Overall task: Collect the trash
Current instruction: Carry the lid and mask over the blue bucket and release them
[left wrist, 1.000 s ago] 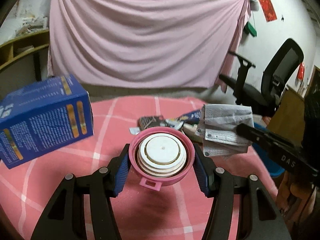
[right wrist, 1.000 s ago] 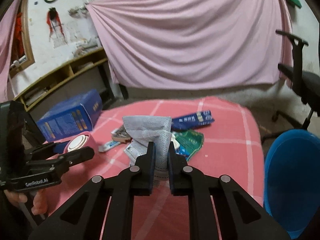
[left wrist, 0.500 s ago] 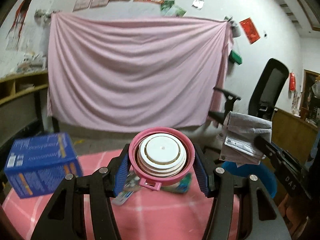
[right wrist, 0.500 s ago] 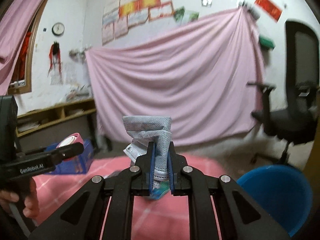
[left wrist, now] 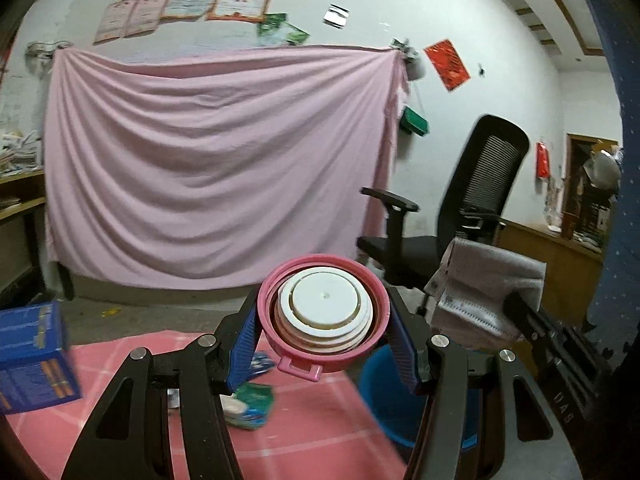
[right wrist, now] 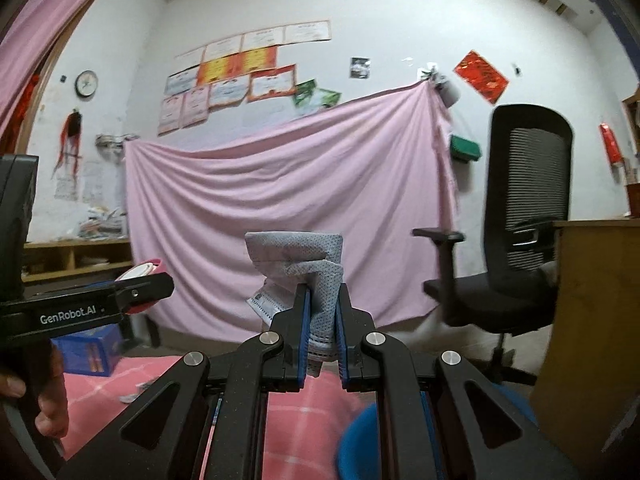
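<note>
Pink lid [left wrist: 323, 315] clamped in left claw [left wrist: 322, 344], grey mask [right wrist: 306, 276] pinched in right claw [right wrist: 321, 334], both hovering off desk's [left wrist: 120, 364] right edge; centring over blue bin [left wrist: 380, 384] before releasing.

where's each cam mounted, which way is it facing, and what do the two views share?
Left wrist: on the left gripper, facing along its fingers at the pink curtain; the jaws hold a pink lid; the right gripper shows at right.
Right wrist: on the right gripper, facing the same wall; the jaws pinch a grey face mask; the left gripper and a hand show at left.
Shared: curtain, office chair, blue bin, blue box, lid, mask.
</note>
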A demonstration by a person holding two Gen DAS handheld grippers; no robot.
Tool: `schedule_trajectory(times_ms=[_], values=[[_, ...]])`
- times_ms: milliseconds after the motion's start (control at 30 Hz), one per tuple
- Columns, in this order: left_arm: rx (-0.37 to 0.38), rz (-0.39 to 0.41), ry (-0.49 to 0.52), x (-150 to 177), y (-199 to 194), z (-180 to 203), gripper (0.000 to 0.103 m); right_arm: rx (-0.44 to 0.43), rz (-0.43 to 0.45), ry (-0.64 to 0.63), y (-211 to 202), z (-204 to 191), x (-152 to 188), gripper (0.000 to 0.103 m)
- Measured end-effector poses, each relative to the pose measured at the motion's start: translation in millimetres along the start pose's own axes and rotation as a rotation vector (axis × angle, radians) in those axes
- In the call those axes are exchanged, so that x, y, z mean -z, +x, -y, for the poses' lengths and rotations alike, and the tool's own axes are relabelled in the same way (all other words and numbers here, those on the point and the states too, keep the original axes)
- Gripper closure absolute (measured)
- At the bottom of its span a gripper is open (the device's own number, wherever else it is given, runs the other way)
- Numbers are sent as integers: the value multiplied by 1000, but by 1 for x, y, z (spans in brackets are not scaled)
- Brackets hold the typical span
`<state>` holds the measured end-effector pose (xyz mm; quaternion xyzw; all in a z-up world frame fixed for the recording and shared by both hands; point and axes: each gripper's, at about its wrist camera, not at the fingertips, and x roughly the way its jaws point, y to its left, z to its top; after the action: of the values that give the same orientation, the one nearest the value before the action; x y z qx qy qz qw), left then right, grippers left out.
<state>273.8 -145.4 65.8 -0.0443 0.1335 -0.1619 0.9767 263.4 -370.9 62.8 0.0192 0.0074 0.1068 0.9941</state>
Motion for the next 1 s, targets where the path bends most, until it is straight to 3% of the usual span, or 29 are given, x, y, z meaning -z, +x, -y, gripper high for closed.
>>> schedule_trajectory(times_ms=[500, 1000], values=[[152, -125, 48, 5, 72, 89, 50, 178, -86, 81, -21, 83, 22, 93], [164, -370, 29, 31, 137, 120, 50, 235, -303, 181, -5, 132, 56, 92]])
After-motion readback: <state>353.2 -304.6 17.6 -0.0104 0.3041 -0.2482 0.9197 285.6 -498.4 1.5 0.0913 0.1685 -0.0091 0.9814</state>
